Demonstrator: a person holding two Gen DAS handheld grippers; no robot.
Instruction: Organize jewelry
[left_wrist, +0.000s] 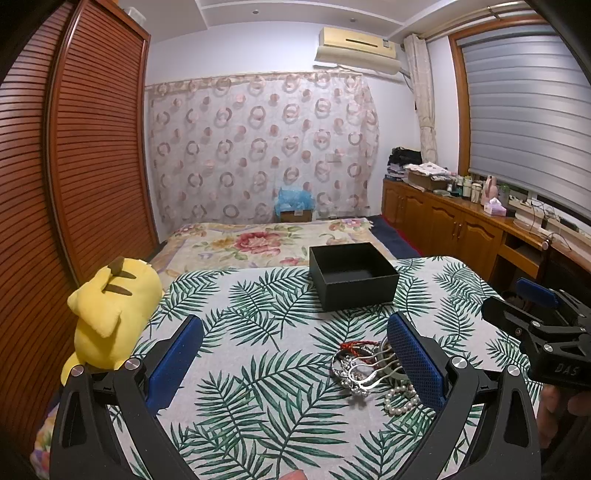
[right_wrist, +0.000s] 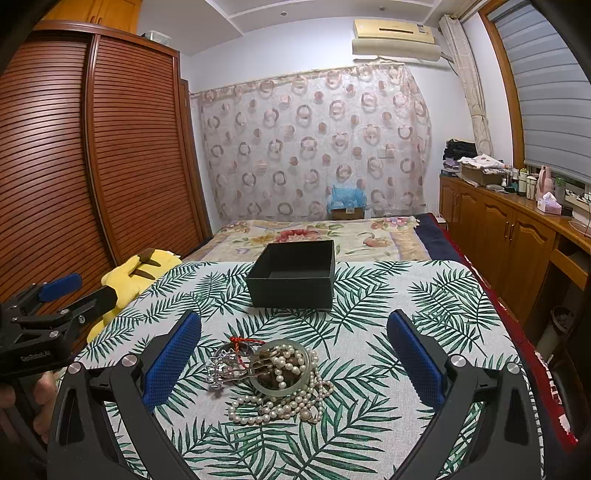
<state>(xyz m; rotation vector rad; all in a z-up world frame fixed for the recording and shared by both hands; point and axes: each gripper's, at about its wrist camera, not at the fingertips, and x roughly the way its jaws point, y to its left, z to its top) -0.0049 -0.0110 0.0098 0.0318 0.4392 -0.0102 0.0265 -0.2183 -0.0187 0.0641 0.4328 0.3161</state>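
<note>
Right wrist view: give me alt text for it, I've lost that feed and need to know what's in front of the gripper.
The open right gripper hovers over a tangled jewelry pile on a leaf-print cloth: a pearl necklace, a pale green bangle, silver pieces and a red cord. An open, empty-looking black box sits beyond the pile, and the left gripper shows at the left edge.

Your tangled heap of pearl and silver jewelry (right_wrist: 275, 376) lies on the leaf-print table (right_wrist: 388, 332) — open black square box (right_wrist: 293, 275) behind it, yellow plush toy (left_wrist: 110, 314) at the left edge.
</note>
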